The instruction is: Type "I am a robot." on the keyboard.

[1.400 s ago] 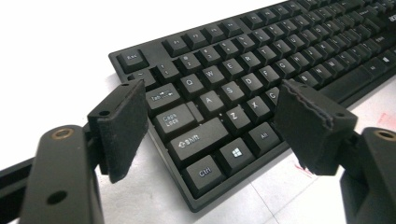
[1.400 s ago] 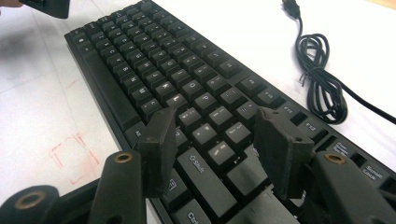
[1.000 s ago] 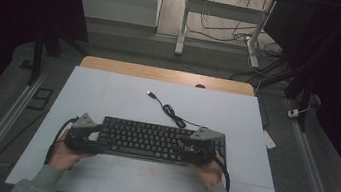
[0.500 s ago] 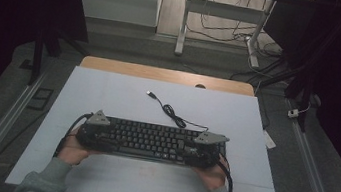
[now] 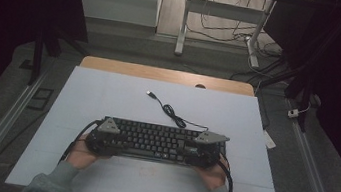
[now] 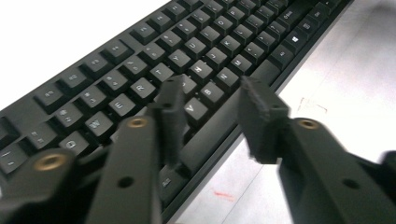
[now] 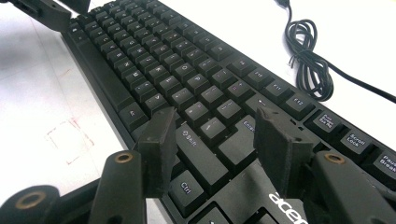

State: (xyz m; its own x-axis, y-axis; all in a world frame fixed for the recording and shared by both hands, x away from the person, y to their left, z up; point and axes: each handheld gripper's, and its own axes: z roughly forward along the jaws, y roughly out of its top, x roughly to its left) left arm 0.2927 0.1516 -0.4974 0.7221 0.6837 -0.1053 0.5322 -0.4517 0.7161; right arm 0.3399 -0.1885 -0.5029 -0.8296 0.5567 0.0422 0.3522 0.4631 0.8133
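At the table's [image 5: 107, 97] near edge, 2 hands are holding tongs at the ends of a black keyboard [image 5: 157, 139] lying flat near the middle. The left tongs [image 6: 210, 105], jaws just closing, are straddling its front edge without pressing; the right tongs [image 7: 215, 135] are sitting parted over the Shift keys. Beyond, its cable [image 5: 171, 111] is lying coiled.

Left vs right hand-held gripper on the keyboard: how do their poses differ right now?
The left hand-held gripper sits over the letter keys, inward from the left end of the keyboard; the right hand-held gripper sits over the Shift, Ctrl and Enter keys near the right end. The left one's jaws have just been closing, one over the keys and one past the front edge; both the right one's jaws stand over the keys. Both are open, neither clamped.
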